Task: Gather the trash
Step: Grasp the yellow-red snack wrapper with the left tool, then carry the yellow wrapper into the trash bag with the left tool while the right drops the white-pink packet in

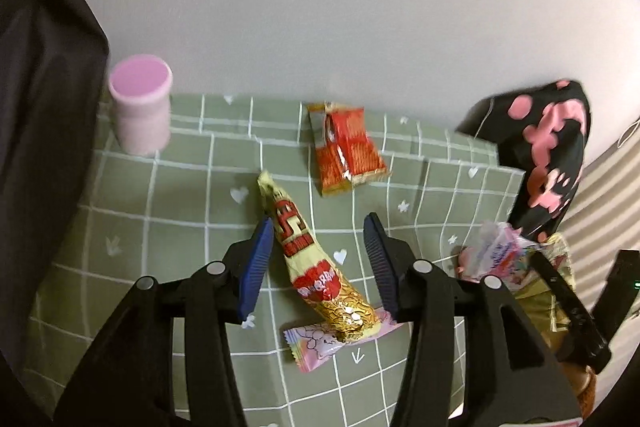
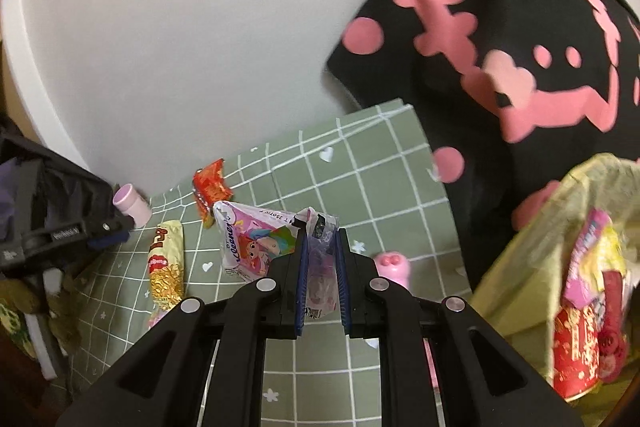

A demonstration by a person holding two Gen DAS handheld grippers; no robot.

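**Ana:** Green checked cloth covers the worktop (image 1: 132, 227), set against a plain white wall. What is left lying on it?

**Ben:** Three wrappers show in the left wrist view. A red snack packet (image 1: 347, 147) lies near the wall, a long yellow wrapper (image 1: 316, 267) lies nearer, and a pink candy wrapper (image 1: 332, 343) sits partly under its gold end. A pink cup (image 1: 140, 107) stands apart at the back left; it may not be trash at all.

**Ana:** And the left gripper (image 1: 320, 259)?

**Ben:** Its jaws stand apart, holding nothing. They straddle the yellow wrapper without pressing it, which looks like lining up a pick along the wrapper's narrow width.

**Ana:** The right one?

**Ben:** The right gripper (image 2: 320, 267) is clamped on a crumpled tissue pack (image 2: 256, 243), pinching it by one end so the printed part hangs out to the left, clear of the cloth.

**Ana:** Where would that go?

**Ben:** Probably into the yellow-green bag (image 2: 540, 267) at the right edge of the right wrist view. Its mouth faces the gripper and red and pink wrappers already lie inside, so it seems to serve as the bin. A black cloth with pink shapes (image 2: 500, 47) hangs behind it.

**Ana:** Anything else nearby?

**Ben:** A small pink toy (image 2: 392, 267) sits just beside the right gripper; what it is cannot be told.
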